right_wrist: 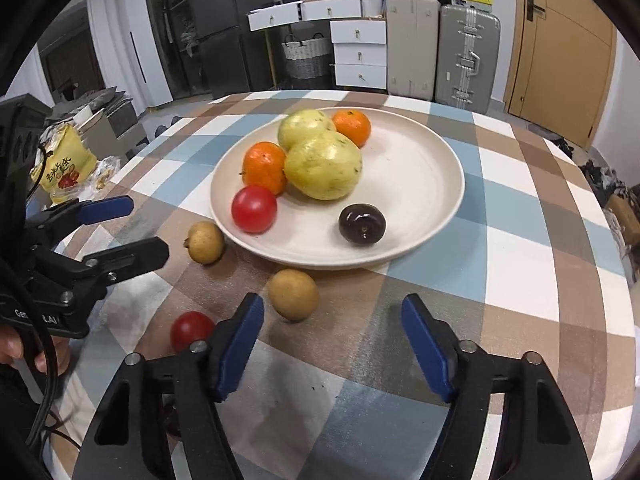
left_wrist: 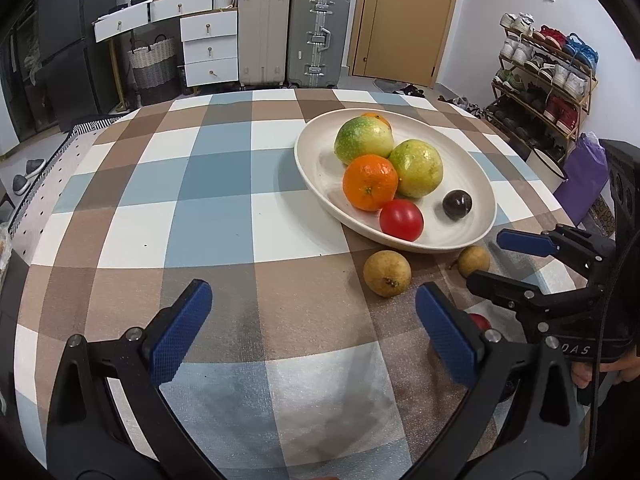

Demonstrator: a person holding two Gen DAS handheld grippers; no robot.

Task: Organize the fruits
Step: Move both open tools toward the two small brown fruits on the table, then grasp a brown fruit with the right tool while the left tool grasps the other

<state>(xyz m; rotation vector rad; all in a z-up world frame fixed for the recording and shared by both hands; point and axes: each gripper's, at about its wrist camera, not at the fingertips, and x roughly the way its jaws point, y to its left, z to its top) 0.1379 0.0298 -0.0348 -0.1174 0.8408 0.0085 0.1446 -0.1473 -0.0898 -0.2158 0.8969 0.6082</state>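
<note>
Reaching for the brown fruit lying on the cloth just ahead of its wide, empty jaws, the right gripper should straddle it squarely and close gently, while the left gripper, equally wide and empty, waits short of the plate.

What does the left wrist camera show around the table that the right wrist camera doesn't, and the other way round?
Only the left wrist view shows the shoe rack and purple bag. Only the right wrist view shows the yellow snack bag, and the red tomato on the cloth unobstructed. Both show the plate holding six fruits, two brown fruits beside it, and both claws open: left claw, right claw.
</note>
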